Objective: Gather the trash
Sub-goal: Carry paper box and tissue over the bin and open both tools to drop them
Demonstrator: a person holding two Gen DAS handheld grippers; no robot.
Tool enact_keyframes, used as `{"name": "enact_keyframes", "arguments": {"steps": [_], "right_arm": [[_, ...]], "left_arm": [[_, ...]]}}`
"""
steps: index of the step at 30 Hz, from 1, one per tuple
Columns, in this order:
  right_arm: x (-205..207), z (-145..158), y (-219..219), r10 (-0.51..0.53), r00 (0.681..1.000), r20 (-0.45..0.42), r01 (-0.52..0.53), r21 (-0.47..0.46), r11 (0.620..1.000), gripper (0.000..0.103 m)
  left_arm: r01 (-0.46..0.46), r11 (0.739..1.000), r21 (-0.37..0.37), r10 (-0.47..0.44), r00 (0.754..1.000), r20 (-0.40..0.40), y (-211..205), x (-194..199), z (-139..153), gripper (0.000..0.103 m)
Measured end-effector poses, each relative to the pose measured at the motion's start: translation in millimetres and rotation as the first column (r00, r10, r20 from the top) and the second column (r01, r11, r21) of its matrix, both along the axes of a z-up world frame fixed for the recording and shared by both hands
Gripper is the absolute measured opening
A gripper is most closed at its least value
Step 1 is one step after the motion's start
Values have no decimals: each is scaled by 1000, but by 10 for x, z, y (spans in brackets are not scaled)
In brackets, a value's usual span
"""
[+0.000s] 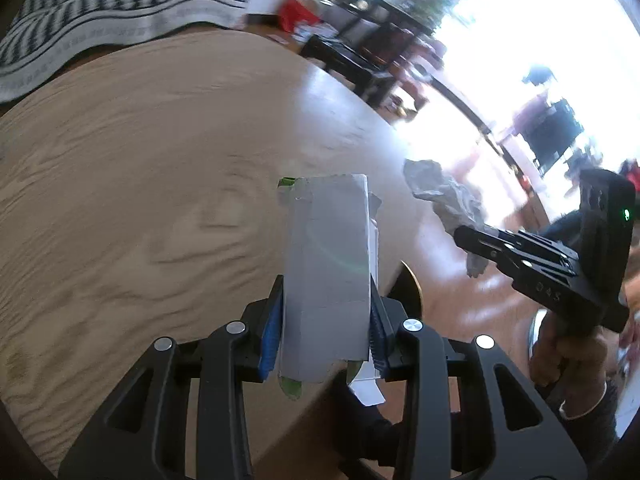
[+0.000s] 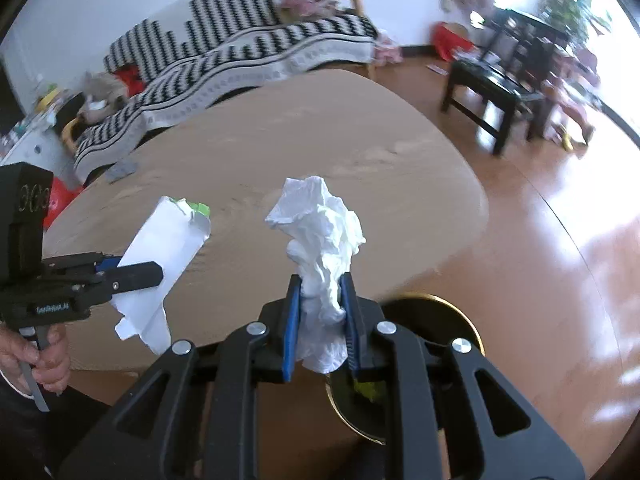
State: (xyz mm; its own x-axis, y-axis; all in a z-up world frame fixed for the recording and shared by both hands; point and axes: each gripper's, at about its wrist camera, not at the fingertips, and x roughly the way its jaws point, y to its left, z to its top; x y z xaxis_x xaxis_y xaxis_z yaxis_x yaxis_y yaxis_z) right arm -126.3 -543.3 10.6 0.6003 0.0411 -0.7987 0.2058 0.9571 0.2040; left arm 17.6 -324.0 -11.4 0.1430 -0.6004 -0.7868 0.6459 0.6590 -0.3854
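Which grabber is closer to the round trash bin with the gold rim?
The right gripper, squeezing the crumpled tissue, hangs right above the bin. The left gripper, holding the torn white packet, is off to the side.

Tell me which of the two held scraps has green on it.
The flat torn carton in the left gripper: green shows at its ragged ends. The crumpled tissue in the right gripper is plain white.

A zigzag-covered sofa point(image 2: 240, 40) and dark side table point(image 2: 492, 92) stand on glossy sunlit floor point(image 2: 560, 260).
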Motion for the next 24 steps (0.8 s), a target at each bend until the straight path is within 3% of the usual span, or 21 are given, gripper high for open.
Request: {"name": "enact_keyframes", "arguments": {"steps": [10,16,24], "right_arm": [[-606,-381,-575,-130,987,-97,132,16,991,20],[-736,-630,-792,-174,968,-180,183,36,982,20],[-690,-669,-870,-177,964,-196,189,44,981,20]], "left_arm": [[223,973,54,-222,975,-25,-982,-647,-414,36],[283,955,93,-280,959,-39,-1301,-773,-673,36],[307,942,133,-307,951,-21,-1554,-788,-840,36]]}}
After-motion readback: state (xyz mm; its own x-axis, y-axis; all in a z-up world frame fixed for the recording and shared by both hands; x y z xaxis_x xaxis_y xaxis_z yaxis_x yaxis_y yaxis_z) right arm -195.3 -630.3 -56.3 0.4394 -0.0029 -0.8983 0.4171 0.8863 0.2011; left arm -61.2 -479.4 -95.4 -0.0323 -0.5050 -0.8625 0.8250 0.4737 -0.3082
